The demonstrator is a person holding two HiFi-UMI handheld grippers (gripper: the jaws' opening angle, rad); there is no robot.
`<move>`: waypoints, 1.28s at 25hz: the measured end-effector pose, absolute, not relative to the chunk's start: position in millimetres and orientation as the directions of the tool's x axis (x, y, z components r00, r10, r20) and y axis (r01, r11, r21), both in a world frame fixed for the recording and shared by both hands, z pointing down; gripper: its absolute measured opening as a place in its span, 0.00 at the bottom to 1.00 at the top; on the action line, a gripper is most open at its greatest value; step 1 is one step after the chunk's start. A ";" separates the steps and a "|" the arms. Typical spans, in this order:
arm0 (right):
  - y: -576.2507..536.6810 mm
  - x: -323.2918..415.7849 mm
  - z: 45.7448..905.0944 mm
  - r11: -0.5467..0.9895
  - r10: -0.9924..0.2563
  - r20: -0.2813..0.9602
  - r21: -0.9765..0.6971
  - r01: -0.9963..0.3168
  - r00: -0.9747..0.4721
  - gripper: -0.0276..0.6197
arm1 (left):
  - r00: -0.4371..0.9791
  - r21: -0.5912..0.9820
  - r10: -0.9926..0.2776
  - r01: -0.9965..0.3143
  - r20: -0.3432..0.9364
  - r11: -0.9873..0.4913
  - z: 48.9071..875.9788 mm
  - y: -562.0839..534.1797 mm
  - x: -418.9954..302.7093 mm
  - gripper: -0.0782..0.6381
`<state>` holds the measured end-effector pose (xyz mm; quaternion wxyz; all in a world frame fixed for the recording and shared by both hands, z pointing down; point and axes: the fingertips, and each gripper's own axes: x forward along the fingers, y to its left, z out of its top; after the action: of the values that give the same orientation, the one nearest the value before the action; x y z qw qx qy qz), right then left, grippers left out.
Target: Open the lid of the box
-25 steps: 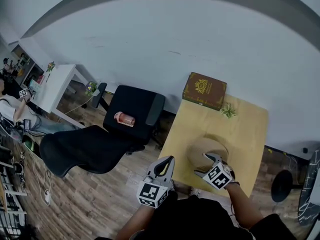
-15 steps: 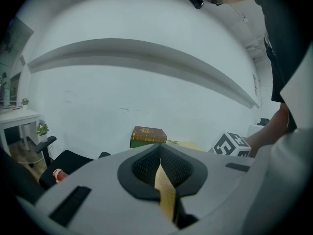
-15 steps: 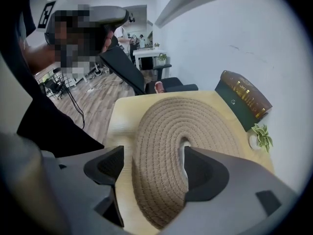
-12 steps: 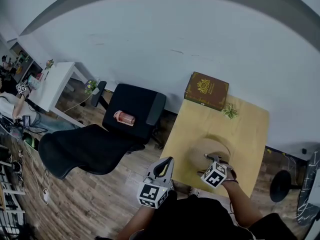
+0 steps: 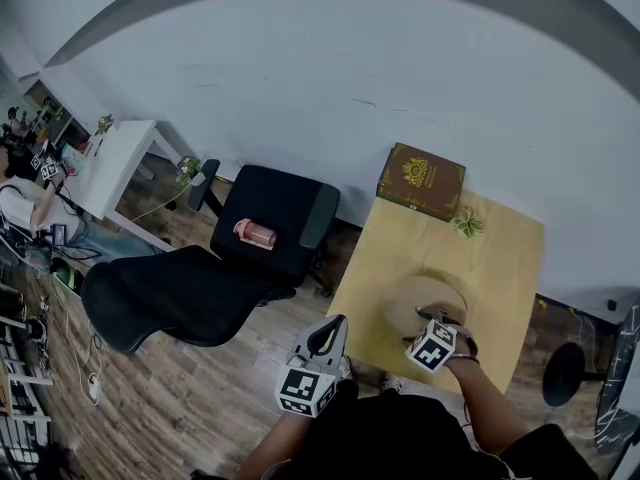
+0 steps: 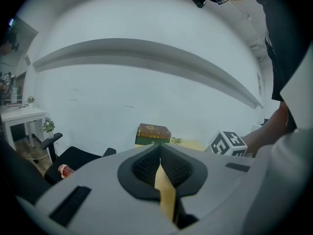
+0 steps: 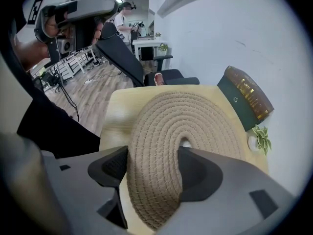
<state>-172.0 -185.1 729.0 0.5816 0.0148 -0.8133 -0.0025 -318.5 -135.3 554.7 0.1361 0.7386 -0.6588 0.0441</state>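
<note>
No legible txt anywhere — gold print on book (image 5: 420, 180) too small

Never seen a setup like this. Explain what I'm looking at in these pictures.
No robot here: a person holds a two-jaw gripper in each hand. One picture comes from a camera on the person's head, looking down; the other two ride on the grippers. On the yellow wooden table are a round tan coiled-rope lid, a brown book-shaped box with a gold emblem and a small green plant. The right gripper has its jaws apart over the rope lid; the left gripper, off the table's edge, has its jaws together and holds nothing.
</note>
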 end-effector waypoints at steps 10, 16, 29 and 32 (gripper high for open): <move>-184.1 -173.6 722.3 0.998 -0.056 0.939 0.041 -0.052 -0.339 0.54 | 0.147 0.142 -0.960 -0.983 0.237 -0.116 552.7 -131.8 -313.9 0.14; -188.7 -169.6 710.7 0.994 -0.103 0.928 0.079 -0.080 -0.358 0.53 | 0.161 0.140 -0.957 -0.982 0.241 -0.130 553.0 -131.5 -312.2 0.14; -196.7 -163.1 664.9 0.973 -0.212 0.879 0.150 -0.174 -0.427 0.53 | 0.236 0.137 -0.944 -0.968 0.232 -0.208 549.1 -142.2 -290.9 0.14; -199.5 -153.6 656.9 0.964 -0.241 0.870 0.162 -0.211 -0.430 0.53 | 0.266 0.140 -0.936 -0.961 0.231 -0.238 548.5 -147.3 -281.2 0.14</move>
<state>-153.6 -199.5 656.9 0.5168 0.1337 -0.8455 -0.0142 -281.2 -147.3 548.5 0.1272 0.7852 -0.6040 0.0492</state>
